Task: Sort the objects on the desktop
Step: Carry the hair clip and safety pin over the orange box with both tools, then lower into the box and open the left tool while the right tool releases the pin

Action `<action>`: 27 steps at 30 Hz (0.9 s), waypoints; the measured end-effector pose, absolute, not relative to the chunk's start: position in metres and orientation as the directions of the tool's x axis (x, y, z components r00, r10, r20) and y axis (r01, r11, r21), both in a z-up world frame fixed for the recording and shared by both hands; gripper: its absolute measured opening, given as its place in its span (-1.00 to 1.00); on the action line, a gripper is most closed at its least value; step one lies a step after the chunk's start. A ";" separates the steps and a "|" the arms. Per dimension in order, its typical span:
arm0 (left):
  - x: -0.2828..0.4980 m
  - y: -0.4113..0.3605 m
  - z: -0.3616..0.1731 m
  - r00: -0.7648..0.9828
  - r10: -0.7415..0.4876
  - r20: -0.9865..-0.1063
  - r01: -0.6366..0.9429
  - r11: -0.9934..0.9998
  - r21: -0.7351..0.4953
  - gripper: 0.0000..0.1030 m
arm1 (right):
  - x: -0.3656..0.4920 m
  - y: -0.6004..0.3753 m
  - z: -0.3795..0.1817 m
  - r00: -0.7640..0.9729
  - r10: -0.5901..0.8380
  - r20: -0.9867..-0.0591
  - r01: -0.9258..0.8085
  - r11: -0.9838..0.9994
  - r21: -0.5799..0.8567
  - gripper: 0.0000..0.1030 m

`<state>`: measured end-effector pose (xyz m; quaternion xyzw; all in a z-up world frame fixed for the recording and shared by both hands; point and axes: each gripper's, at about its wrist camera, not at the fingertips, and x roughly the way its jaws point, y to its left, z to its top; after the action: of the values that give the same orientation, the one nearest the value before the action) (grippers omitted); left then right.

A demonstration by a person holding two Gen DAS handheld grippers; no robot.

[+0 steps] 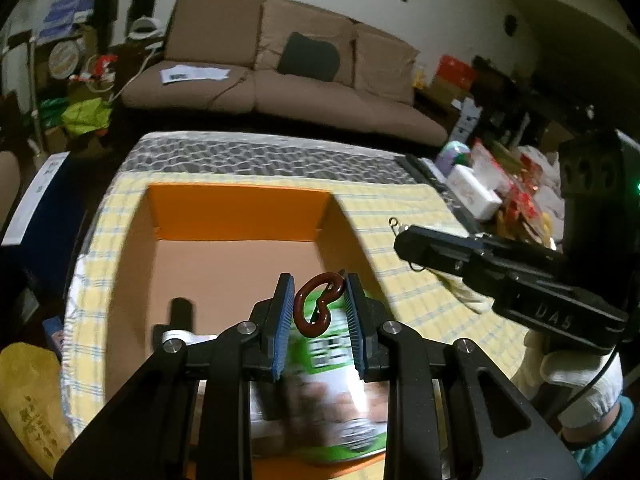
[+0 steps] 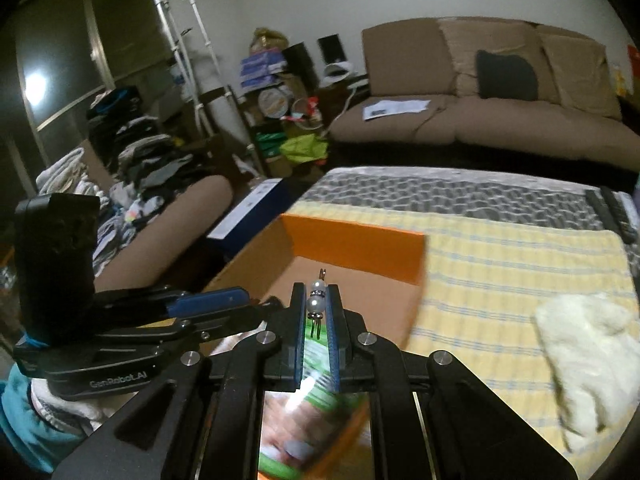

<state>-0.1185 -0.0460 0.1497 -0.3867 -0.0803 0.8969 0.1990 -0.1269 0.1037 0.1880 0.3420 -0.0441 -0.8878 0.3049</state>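
black tongs [image 1: 319, 312] with blue ribbed pads [image 1: 281, 320], silver screws; white knit glove [image 1: 576, 376], teal sleeve [image 1: 600, 440]

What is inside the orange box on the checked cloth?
The orange box holds a green-and-white printed package at its near end. The far floor is bare cardboard. Both grippers hide part of the near floor, so anything beneath them cannot be seen.

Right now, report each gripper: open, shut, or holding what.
Left gripper: shut on the dark red S-shaped hook, above the orange box.
Right gripper: shut on the pearl bead charm.
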 end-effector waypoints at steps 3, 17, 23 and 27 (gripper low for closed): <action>-0.122 -0.067 0.141 -0.626 0.402 -0.668 -0.268 -0.915 -0.301 -0.54 | -0.136 0.079 0.177 -0.547 -0.580 -0.604 0.527 -0.799 0.290 -0.84; -0.131 -0.119 0.085 -0.564 0.346 -0.750 -0.153 -0.936 -0.317 -0.54 | -0.143 0.012 0.137 -0.404 -0.575 -0.711 0.613 -0.748 0.257 -0.83; -0.126 -0.125 0.081 -0.534 0.331 -0.778 -0.133 -0.942 -0.309 -0.54 | -0.137 -0.007 0.121 -0.333 -0.563 -0.756 0.655 -0.715 0.244 -0.82; -0.116 -0.129 0.081 -0.510 0.329 -0.794 -0.137 -0.943 -0.303 -0.53 | -0.128 -0.018 0.116 -0.297 -0.551 -0.780 0.690 -0.688 0.224 -0.81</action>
<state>-0.1164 -0.1293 0.0813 -0.4760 -0.1010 0.8631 0.1351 -0.1284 -0.0184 0.1157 0.4493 0.0774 -0.8014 0.3870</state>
